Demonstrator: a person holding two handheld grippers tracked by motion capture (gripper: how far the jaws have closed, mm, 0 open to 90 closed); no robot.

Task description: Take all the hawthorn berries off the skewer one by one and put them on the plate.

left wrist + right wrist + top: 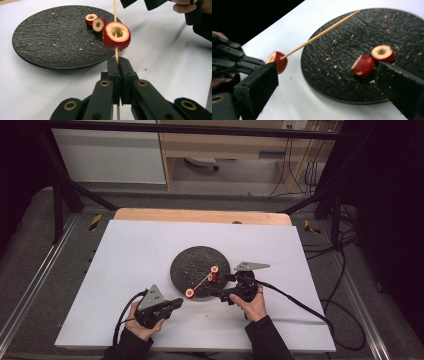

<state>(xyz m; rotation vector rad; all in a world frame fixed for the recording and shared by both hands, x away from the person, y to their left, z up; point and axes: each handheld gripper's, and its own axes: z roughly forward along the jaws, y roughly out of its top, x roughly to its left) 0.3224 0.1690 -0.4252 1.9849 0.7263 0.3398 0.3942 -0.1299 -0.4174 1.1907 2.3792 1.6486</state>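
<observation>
White table (pixel 125 270) and black slate plate (pixel 37 32): left hand-held gripper (pixel 117 62) clamps the thin, brittle skewer (pixel 115 15) below its soft hawthorn (pixel 116 35); right hand-held gripper (pixel 324 82) gapes empty near two loose hawthorns (pixel 372 60); grip those lightly.

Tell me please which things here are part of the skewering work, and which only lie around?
Part of the work:
- skewer, clamped in the left gripper
- threaded fruit piece
- two fruit pieces on the black plate
- right gripper, jaws open

Lying around:
- crumbs on the white sheet

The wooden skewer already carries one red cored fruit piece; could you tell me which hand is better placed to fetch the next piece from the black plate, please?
The right: its claw stands open beside the plate's two red cored fruit pieces, while the left claw is clamping the thin wooden skewer.
</observation>
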